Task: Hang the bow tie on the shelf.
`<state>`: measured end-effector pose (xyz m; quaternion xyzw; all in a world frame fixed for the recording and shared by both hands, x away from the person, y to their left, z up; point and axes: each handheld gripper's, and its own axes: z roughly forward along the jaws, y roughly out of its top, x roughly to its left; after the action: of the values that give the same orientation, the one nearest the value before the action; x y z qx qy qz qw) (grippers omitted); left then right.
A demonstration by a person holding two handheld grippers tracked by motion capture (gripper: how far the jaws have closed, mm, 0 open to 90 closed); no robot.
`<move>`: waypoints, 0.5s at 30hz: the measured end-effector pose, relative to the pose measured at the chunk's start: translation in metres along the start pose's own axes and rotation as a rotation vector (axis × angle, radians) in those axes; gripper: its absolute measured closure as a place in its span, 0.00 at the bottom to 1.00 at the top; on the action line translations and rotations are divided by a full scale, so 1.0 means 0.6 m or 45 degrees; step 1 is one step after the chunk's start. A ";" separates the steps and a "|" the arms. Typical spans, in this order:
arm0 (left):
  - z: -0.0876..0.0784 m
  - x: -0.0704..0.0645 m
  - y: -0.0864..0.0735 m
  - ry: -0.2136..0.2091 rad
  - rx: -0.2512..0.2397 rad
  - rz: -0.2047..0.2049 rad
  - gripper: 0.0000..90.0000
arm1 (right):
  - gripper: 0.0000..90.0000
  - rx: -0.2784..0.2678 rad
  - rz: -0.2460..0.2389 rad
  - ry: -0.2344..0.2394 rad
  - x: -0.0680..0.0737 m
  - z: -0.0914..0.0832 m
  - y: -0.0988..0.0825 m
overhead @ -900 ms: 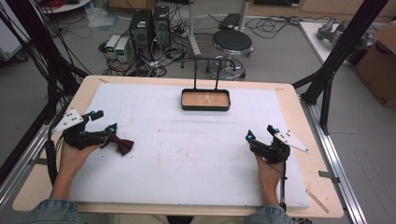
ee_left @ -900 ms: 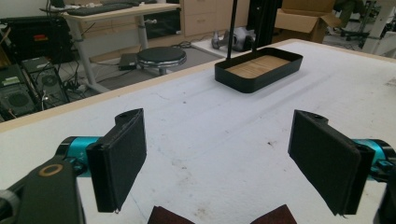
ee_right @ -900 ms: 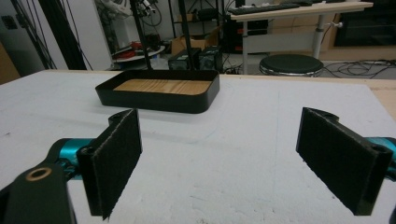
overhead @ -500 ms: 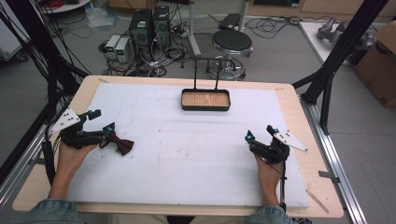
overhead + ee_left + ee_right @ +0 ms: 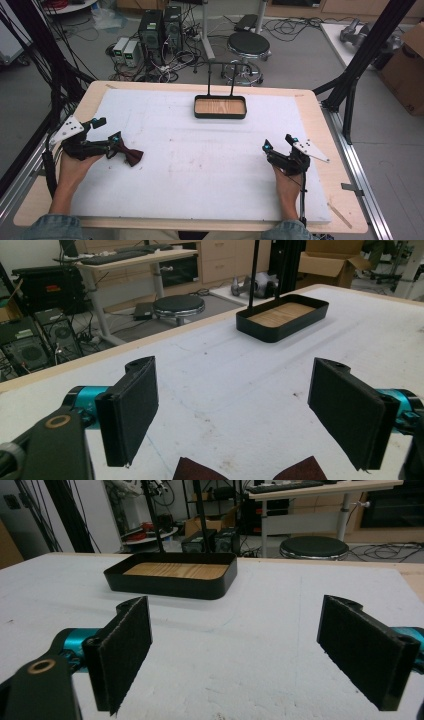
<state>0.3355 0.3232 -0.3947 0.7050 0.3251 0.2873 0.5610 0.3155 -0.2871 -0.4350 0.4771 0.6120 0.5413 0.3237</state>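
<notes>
Jaws of both grippers gape wide; bow tie [image 5: 131, 156] beside left gripper [image 5: 107, 134], tray [image 5: 220, 107] far.

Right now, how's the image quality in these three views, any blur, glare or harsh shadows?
High view: even, soft lighting, slightly grainy, no glare on the white mat. Left gripper view: the open left gripper looks soft up close; the dark red cloth is cut off at the bottom edge. Right gripper view: the black tray casts a faint shadow; background stays fairly sharp.
</notes>
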 end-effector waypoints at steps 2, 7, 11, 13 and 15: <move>0.000 0.000 0.000 0.004 0.000 -0.004 0.23 | 0.15 -0.002 0.000 -0.002 0.000 0.000 0.000; 0.000 0.002 -0.002 0.024 0.014 -0.002 0.22 | 0.15 0.000 0.001 0.000 0.000 0.000 0.000; -0.003 0.004 -0.002 0.021 0.034 0.022 0.22 | 0.15 0.000 0.002 0.002 -0.001 0.001 0.000; -0.005 0.007 -0.004 0.021 0.049 0.036 0.24 | 0.15 0.001 0.004 0.002 0.000 0.001 0.000; -0.006 0.011 -0.006 0.020 0.072 0.037 0.25 | 0.15 0.001 0.002 0.001 0.000 0.001 0.000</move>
<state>0.3362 0.3309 -0.3975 0.7229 0.3271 0.2917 0.5341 0.3159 -0.2872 -0.4352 0.4773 0.6120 0.5417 0.3230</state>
